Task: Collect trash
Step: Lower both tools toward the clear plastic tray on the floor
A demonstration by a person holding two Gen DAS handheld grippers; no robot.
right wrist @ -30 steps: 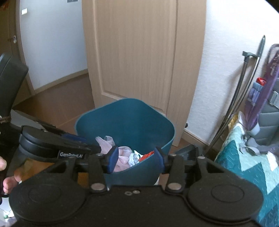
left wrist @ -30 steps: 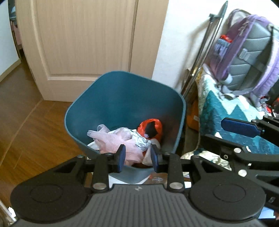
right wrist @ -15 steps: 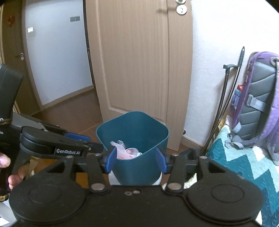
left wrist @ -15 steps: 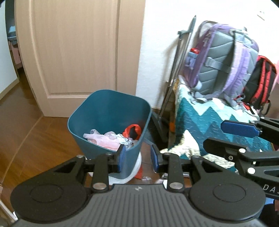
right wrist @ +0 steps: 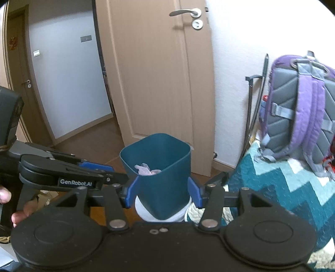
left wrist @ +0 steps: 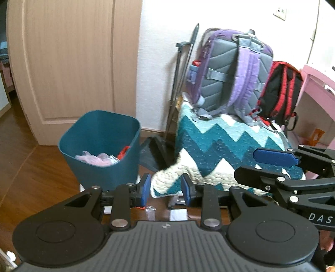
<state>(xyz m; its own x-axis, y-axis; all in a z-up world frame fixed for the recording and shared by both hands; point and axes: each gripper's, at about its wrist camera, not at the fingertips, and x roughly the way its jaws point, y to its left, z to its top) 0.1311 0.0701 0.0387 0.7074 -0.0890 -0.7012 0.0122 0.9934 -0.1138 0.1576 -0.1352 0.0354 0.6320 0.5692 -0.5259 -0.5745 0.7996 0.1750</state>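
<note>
While standing on the wooden floor [left wrist: 31, 177] before the door [right wrist: 157, 83], holds pink and red trash [left wrist: 98, 158]: teal bin [left wrist: 100, 150], near a zigzag quilt [left wrist: 219, 150] bearing a purple backpack [left wrist: 232, 71]. Left gripper [left wrist: 165, 189] easing apart, empty, scraps of paper [left wrist: 178, 214] below; right gripper [right wrist: 163, 193] spread wide, gripping nothing, the bin beyond. Only from the left: red-black backpack [left wrist: 280, 92]. Only from the right: door handle [right wrist: 184, 13], fingers [right wrist: 18, 215].

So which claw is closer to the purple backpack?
Right. The right claw hangs before the quilt, below the backpack. The left claw, opening with nothing in it, is further left, over toward the bin.
</note>
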